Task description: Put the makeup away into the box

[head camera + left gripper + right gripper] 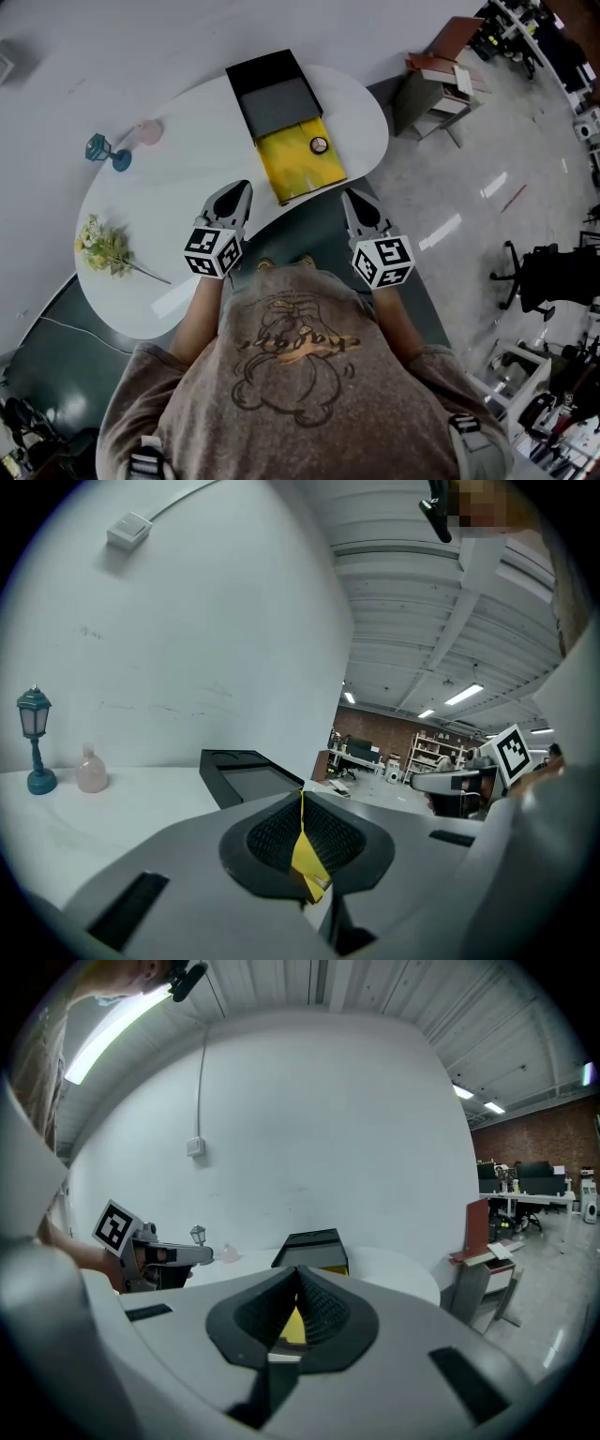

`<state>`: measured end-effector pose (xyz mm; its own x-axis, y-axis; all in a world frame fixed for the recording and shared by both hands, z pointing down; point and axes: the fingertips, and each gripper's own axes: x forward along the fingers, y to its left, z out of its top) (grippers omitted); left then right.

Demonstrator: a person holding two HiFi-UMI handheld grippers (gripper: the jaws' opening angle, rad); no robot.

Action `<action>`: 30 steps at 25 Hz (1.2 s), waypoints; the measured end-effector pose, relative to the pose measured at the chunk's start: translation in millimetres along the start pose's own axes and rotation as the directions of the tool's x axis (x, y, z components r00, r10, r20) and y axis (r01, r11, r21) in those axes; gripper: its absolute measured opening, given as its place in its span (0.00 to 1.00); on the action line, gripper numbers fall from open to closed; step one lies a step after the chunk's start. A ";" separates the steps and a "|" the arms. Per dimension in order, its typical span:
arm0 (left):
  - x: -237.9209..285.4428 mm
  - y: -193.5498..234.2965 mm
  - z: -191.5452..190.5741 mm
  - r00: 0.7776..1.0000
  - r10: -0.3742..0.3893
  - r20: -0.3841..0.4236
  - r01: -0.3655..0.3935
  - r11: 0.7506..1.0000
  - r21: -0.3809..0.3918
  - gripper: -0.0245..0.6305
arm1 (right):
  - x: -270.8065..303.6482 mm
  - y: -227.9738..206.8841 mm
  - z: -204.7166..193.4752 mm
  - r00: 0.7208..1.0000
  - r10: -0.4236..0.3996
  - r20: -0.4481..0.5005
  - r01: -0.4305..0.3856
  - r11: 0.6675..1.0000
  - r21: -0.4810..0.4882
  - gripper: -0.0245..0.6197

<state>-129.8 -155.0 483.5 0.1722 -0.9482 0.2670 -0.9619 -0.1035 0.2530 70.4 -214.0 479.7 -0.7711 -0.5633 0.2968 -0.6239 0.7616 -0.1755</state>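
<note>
On the white table (187, 187) lies a black box (277, 98), its grey-lined part at the back and a yellow-lined part (295, 169) toward me. A small round compact (319, 144) rests on the yellow lining. My left gripper (239, 187) hovers at the table's near edge, left of the yellow part, shut with nothing between its pads. My right gripper (349, 197) is just off the table edge to the right of it, also shut and empty. In the left gripper view the box (244, 775) lies beyond the closed jaws; the right gripper view shows it (314, 1241) ahead too.
A teal lantern ornament (98, 147) and a pink bottle (150, 131) stand at the table's far left. A bunch of yellow flowers (103, 246) lies at the left end. A grey cabinet (431, 94) stands on the floor to the right, an office chair (553, 272) further off.
</note>
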 end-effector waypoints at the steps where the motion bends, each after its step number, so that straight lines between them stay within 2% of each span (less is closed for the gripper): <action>1: -0.5 -0.6 1.3 1.000 0.000 0.001 0.000 1.000 -0.003 0.08 | 0.5 -0.2 0.2 1.000 -0.001 0.000 0.001 1.000 -0.001 0.04; 11: -8.1 -7.8 23.0 0.999 -0.001 0.040 0.000 1.000 0.011 0.08 | 1.0 0.6 12.1 0.999 -0.015 0.039 0.015 1.000 0.014 0.04; 21: -18.0 -5.0 21.8 0.999 0.020 0.036 -0.020 1.000 0.004 0.08 | -3.6 2.3 14.3 0.999 -0.028 0.045 0.027 0.999 0.017 0.04; 30: -19.4 -8.4 18.8 1.000 0.005 0.024 -0.006 1.000 0.011 0.08 | -6.1 5.6 15.1 0.999 -0.033 0.043 0.032 0.999 0.010 0.04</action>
<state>-129.0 -141.4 458.7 0.1619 -0.9556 0.2463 -0.9652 -0.1014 0.2410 69.6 -211.1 462.7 -0.7549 -0.6013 0.2616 -0.6498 0.7396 -0.1753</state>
